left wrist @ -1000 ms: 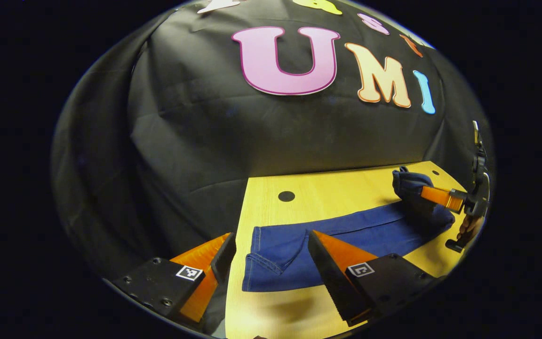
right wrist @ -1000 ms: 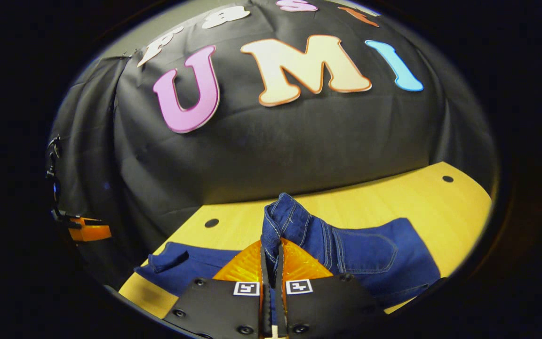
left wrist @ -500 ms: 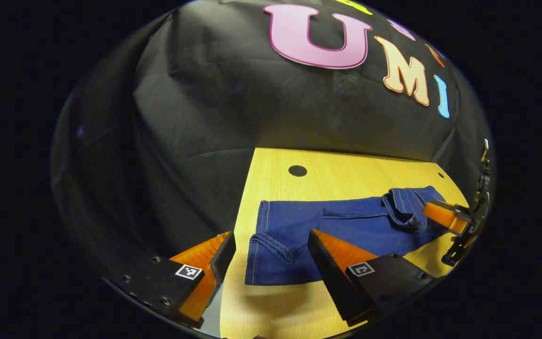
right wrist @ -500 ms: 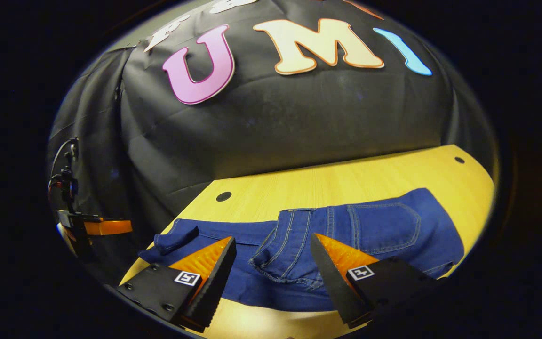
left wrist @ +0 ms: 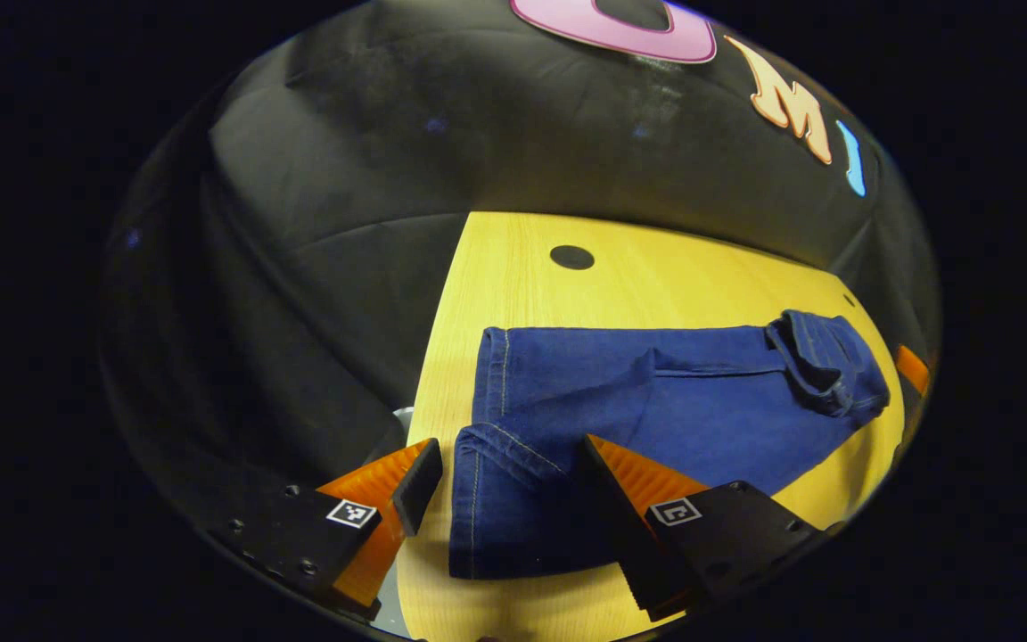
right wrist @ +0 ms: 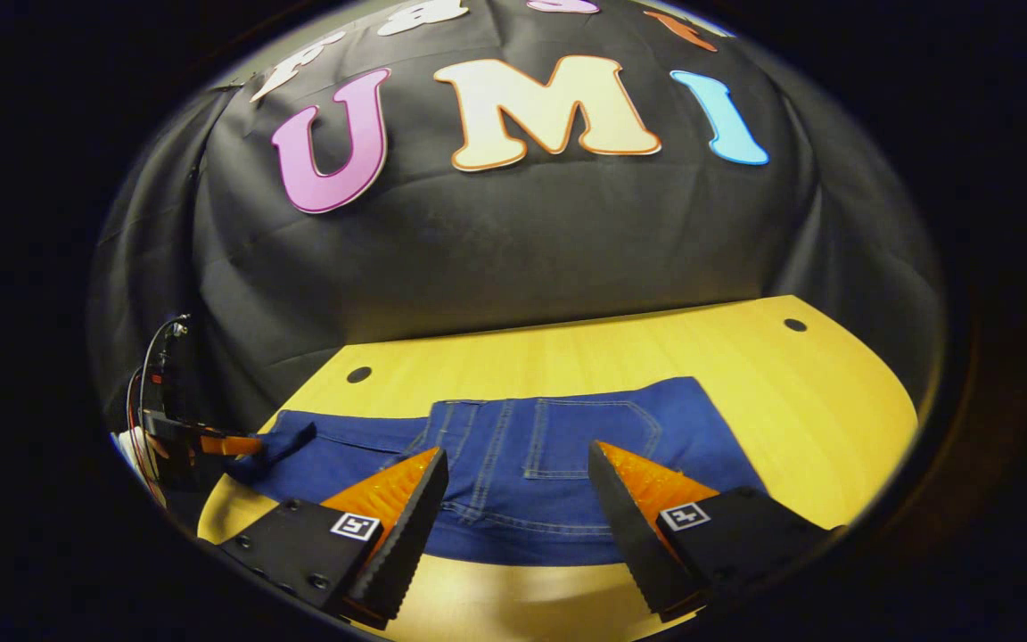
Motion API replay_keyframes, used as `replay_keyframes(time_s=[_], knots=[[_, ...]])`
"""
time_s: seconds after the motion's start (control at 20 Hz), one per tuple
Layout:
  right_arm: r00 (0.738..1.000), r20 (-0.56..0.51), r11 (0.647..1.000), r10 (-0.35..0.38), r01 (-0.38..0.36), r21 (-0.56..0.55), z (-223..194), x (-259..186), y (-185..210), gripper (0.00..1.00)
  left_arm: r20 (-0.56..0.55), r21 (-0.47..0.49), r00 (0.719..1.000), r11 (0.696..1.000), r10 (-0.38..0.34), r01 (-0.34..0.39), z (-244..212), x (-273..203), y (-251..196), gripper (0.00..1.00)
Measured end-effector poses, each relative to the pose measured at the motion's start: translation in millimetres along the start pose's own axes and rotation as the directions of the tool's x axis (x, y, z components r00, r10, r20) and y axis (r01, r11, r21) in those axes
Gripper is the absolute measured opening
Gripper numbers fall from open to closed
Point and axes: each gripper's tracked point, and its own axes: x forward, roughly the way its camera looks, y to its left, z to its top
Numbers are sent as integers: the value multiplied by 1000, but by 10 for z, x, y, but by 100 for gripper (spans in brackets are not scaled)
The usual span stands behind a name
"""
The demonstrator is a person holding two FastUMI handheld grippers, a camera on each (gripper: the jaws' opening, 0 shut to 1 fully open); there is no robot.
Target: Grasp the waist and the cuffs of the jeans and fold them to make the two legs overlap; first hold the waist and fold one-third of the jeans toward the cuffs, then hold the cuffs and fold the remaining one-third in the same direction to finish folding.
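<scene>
Blue jeans (left wrist: 656,410) lying flat across the yellow wooden counter (left wrist: 513,294), legs overlapped, waist end folded back over the middle. In the left gripper view, cuffs (left wrist: 491,446) nearest, one cuff edge curled up into a small ridge just ahead of the left gripper (left wrist: 500,473). Jaws spread wide, one finger out past the counter's side edge, the other over the near leg, nothing between them; contact with the cloth impossible to judge. Folded waist (left wrist: 821,361) bunched at the far end, belt loops and seams up. A round dark hole (left wrist: 571,257) in the counter beyond the jeans, well apart from the cloth. Black cloth wall (left wrist: 344,178) behind and beside the counter.

In the right gripper view, right gripper (right wrist: 518,486) hovering above the waist part of the jeans (right wrist: 513,464), back pocket (right wrist: 589,437) showing between the fingers. Jaws spread, holding nothing. Bare counter (right wrist: 790,401) to the right, two small holes (right wrist: 358,374) near the back edge. Left gripper (right wrist: 228,444) far off at the cuff end, with its cables.
</scene>
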Motion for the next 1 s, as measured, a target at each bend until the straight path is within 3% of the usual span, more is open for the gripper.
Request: replay_keyframes(time_s=[0.2, 0.35, 0.45, 0.6, 0.75, 0.8, 0.85, 0.9, 0.95, 1.0], knots=[[1000, 7, 1000, -26, 26, 6, 16, -86, -126, 98, -27, 49, 1000, 999, 0, 2, -26, 69, -63, 95], [1000, -1, 1000, -27, 27, 7, -30, -125, -140, 98, -34, 42, 999, 998, -40, 41, -31, 34, -115, 97], [1000, 3, 1000, -23, 23, 8, -9, -139, -131, 98, -38, 31, 997, 997, -74, 75, -53, 101, -258, 76], [1000, 13, 1000, -18, 18, 11, 41, -172, -158, 98, -51, 31, 996, 997, -73, 75, -57, 80, -353, 20], [999, 43, 1000, -13, 12, 26, 165, -249, -218, 98, -48, 29, 997, 998, -62, 63, -8, 85, -357, 6], [998, 61, 1000, -13, 12, 27, 226, -288, -261, 93, -50, 13, 997, 998, -59, 60, -6, 62, -368, 0], [997, 77, 1000, -9, 7, 29, 273, -326, -305, 98, -50, -13, 997, 998, -62, 61, 18, 24, -403, 0], [997, 77, 1000, -4, 2, 31, 289, -351, -355, 93, -35, -47, 997, 997, -68, 67, 91, -47, -454, 0], [998, 65, 999, 3, -6, 33, 262, -400, -420, 98, 4, -72, 997, 995, -75, 75, 195, -136, -507, 0], [998, 65, 999, 7, -9, 31, 278, -440, -484, 93, 32, -85, 996, 992, -89, 91, 297, -264, -564, 0]])
